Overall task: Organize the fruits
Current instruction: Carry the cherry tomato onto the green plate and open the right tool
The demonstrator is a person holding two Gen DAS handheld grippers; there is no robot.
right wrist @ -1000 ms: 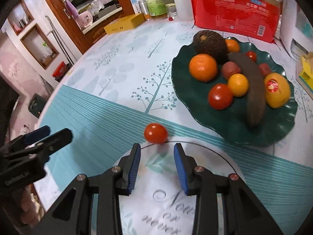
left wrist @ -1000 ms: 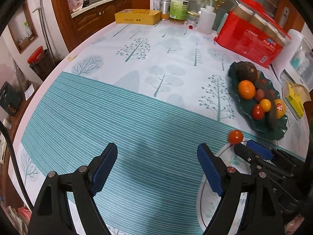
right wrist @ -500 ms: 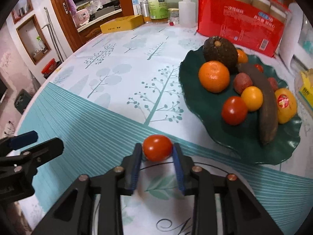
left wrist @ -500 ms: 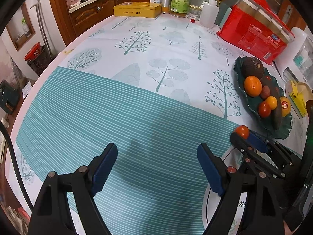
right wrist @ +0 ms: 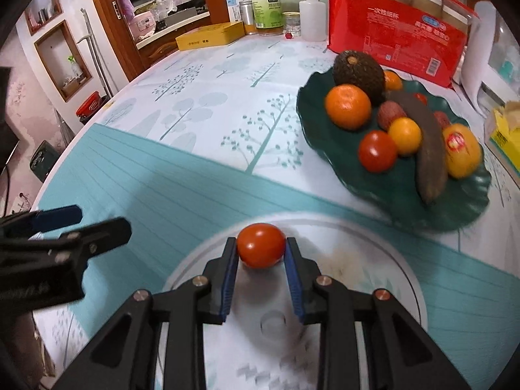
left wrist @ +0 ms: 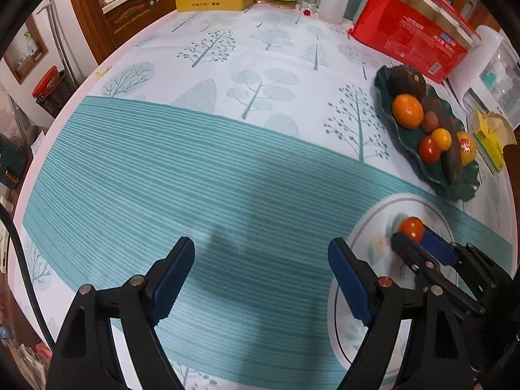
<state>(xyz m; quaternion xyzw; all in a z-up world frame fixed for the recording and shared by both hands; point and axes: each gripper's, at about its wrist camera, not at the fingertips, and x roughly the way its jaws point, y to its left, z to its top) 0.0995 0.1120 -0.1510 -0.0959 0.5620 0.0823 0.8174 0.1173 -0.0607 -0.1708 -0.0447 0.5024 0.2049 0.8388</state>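
Observation:
My right gripper [right wrist: 261, 253] is shut on a small red tomato [right wrist: 261, 244] and holds it above the white circle printed on the tablecloth. The tomato also shows in the left wrist view [left wrist: 410, 228], between the right gripper's fingertips. A dark green wavy plate [right wrist: 328, 149] to the right holds an avocado [right wrist: 357, 73], a mandarin [right wrist: 347, 106], a red tomato [right wrist: 377, 151], a dark banana [right wrist: 429, 149] and other fruit. My left gripper [left wrist: 260, 276] is open and empty over the teal striped cloth.
A red bag [right wrist: 396, 32], bottles [right wrist: 266, 6] and a yellow box [right wrist: 211, 36] stand at the table's far edge. A yellow carton [right wrist: 505, 136] lies right of the plate. The table's left edge curves past a cabinet [right wrist: 107, 32].
My right gripper moved up to the tomato, shut on it and lifted it off the cloth. My left gripper stayed open and shifted slightly.

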